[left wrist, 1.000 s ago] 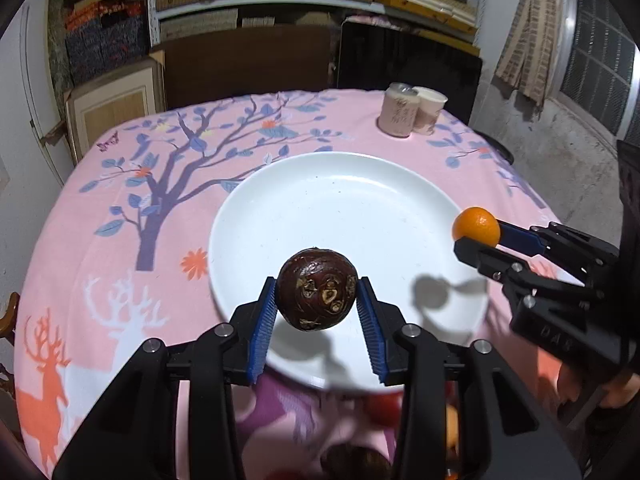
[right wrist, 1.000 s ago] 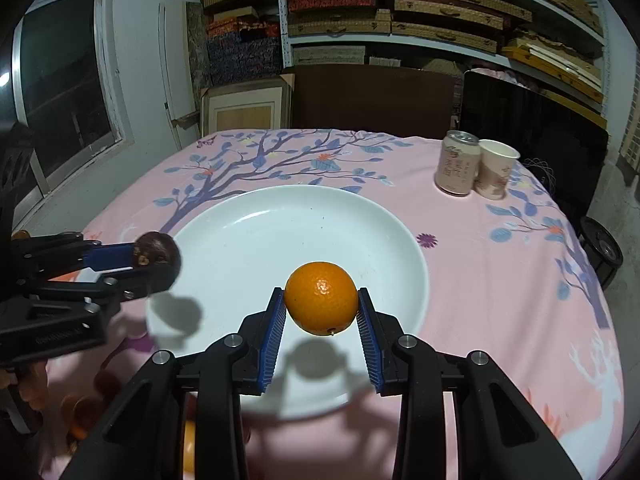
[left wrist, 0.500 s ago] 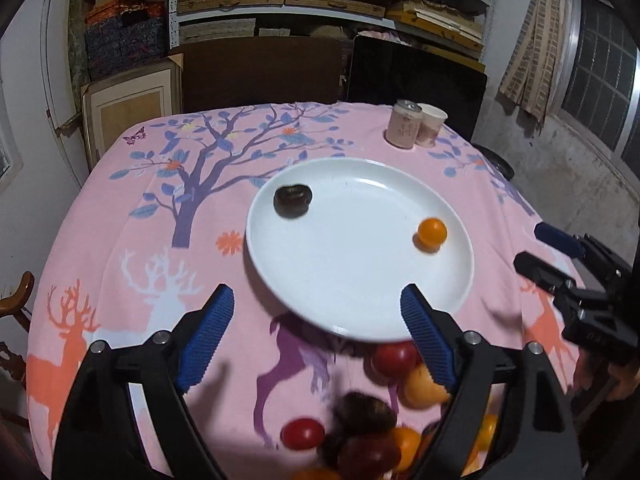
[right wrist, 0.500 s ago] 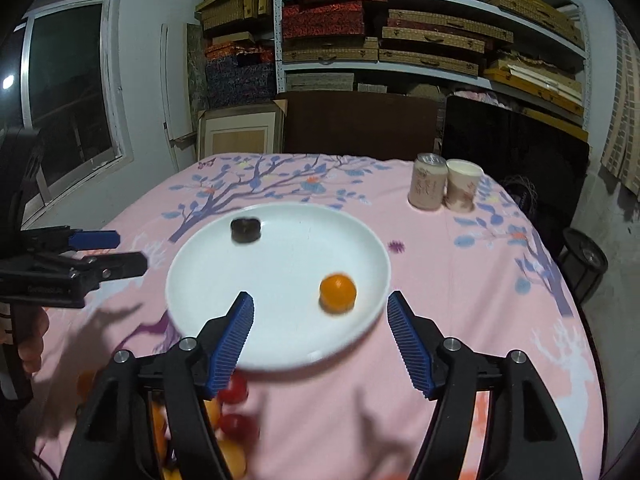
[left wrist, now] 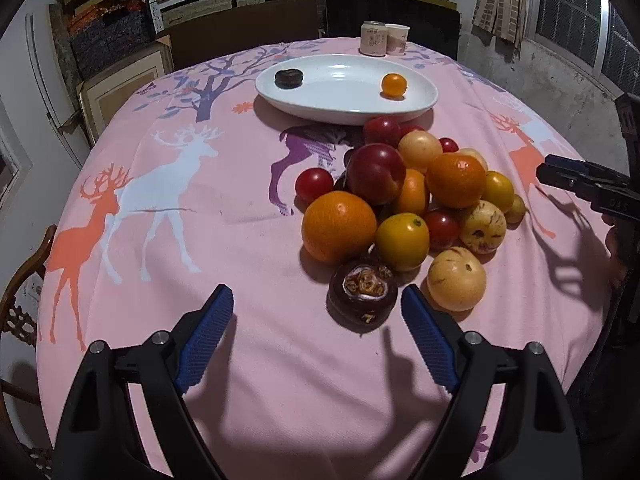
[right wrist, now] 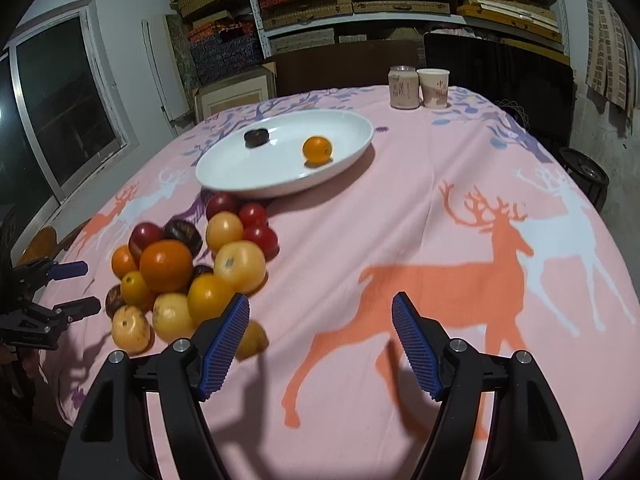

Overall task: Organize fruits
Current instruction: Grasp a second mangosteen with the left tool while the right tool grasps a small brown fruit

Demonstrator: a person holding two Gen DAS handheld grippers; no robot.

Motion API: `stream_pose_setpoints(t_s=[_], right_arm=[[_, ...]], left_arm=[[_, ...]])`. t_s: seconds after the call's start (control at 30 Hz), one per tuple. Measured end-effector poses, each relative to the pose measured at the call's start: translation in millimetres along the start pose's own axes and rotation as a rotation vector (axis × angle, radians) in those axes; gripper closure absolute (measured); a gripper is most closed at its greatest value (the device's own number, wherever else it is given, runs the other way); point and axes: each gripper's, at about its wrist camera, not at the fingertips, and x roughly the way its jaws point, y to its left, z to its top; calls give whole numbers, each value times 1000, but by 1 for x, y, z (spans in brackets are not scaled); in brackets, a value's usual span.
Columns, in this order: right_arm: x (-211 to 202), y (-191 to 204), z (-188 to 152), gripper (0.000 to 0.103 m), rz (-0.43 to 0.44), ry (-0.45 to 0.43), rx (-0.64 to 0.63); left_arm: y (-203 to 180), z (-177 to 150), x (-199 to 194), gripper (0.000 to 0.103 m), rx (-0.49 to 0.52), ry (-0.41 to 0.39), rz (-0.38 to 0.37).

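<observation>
With the left gripper [left wrist: 316, 320] apart and empty and the right gripper [right wrist: 320, 332] opening on nothing, the round, roll-prone fruit pile [left wrist: 404, 200] at frame centre wants gentle mid-body grips.

The left gripper [left wrist: 316, 312] hangs empty, jaws wide apart, above the pink deer-print cloth on the bench [left wrist: 160, 240]. A dark mangosteen [left wrist: 362, 300] lies just inside its right pad, at the near edge of the fruit pile [left wrist: 408, 200]. Beyond, a white plate [left wrist: 344, 100] holds another mangosteen [left wrist: 289, 78] and a small orange [left wrist: 394, 85], well apart.
</observation>
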Motion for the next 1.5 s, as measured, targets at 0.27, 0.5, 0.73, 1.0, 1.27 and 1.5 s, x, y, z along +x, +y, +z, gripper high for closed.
stream_pose_setpoints(t_s=[0.27,0.5,0.73,1.0,1.27,1.5], right_arm=[[-8,9,-11,29,-3,-1,-24],[-2,17,-16,42,33,46,-86],[13,41,-15,52,91,92,-161],[32,51,-7,56,59,144,-194],[32,53,-7,73,18,143,-226],[34,55,-6,74,16,147,-236]], left_arm=[[-28,1,26,40,79,25,44],[-47,-7,20,62,129,-28,24],[-42,-9,-1,62,80,-61,-15],[-38,-10,-4,62,66,-57,-29],[-36,-10,-2,62,55,-53,-36],[-32,-14,2,62,31,-40,-37]])
